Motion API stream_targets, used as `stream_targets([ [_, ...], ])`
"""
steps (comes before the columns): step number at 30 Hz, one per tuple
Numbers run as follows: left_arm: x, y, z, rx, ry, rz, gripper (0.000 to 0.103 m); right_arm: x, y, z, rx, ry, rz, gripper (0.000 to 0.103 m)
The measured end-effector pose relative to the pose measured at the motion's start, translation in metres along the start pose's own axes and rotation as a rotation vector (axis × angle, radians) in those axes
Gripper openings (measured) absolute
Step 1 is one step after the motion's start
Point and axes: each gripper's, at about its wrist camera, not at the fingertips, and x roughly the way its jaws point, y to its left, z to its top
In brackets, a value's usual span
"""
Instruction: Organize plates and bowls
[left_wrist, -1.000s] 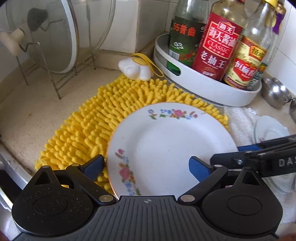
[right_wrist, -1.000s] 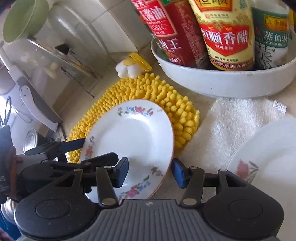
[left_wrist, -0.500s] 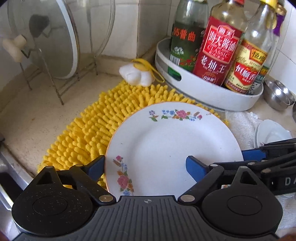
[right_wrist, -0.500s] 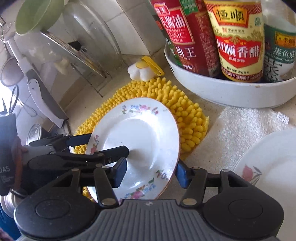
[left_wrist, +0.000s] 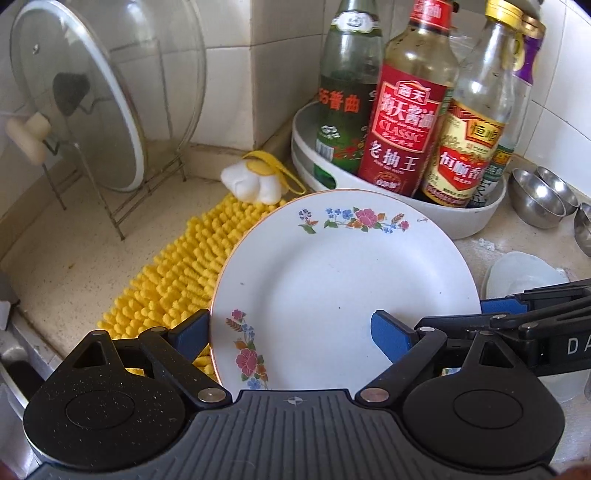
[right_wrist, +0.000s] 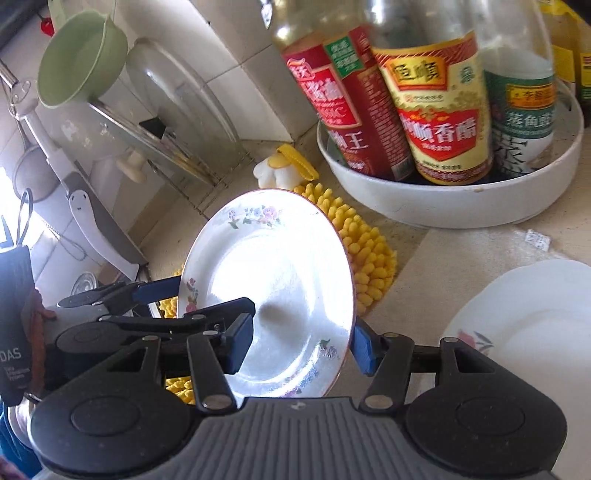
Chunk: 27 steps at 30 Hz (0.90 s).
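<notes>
A white plate (left_wrist: 332, 280) with flower prints is lifted and tilted above the yellow mat (left_wrist: 177, 280). My right gripper (right_wrist: 301, 347) is shut on the plate's (right_wrist: 273, 266) near rim, one pad on its face and the other behind the edge. My left gripper (left_wrist: 291, 332) stands open and wide, straddling the plate's left rim with one finger behind it and one in front. A second flowered plate (right_wrist: 524, 332) lies on a towel at the right.
A white tray (left_wrist: 458, 218) of sauce bottles stands right behind the plate. Glass pot lids lean in a wire rack (left_wrist: 110, 122) at the left. Steel bowls (left_wrist: 535, 199) and a clear lid (left_wrist: 517, 273) sit at the right. A green bowl (right_wrist: 77, 55) hangs high on the left wall.
The plate has come up off the yellow mat and tilted steeper. Both grippers have risen with it, so more of the bottles and wall shows.
</notes>
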Motion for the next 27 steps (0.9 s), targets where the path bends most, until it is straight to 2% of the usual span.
stream_targets([
  [11, -0.005, -0.027, 0.004, 0.049, -0.004, -0.011, 0.095, -0.024, -0.014, -0.006, 0.038, -0.048, -0.001, 0.058],
  [27, -0.012, -0.079, 0.004, 0.125, -0.018, -0.067, 0.095, -0.071, -0.043, -0.026, 0.106, -0.117, -0.041, 0.058],
])
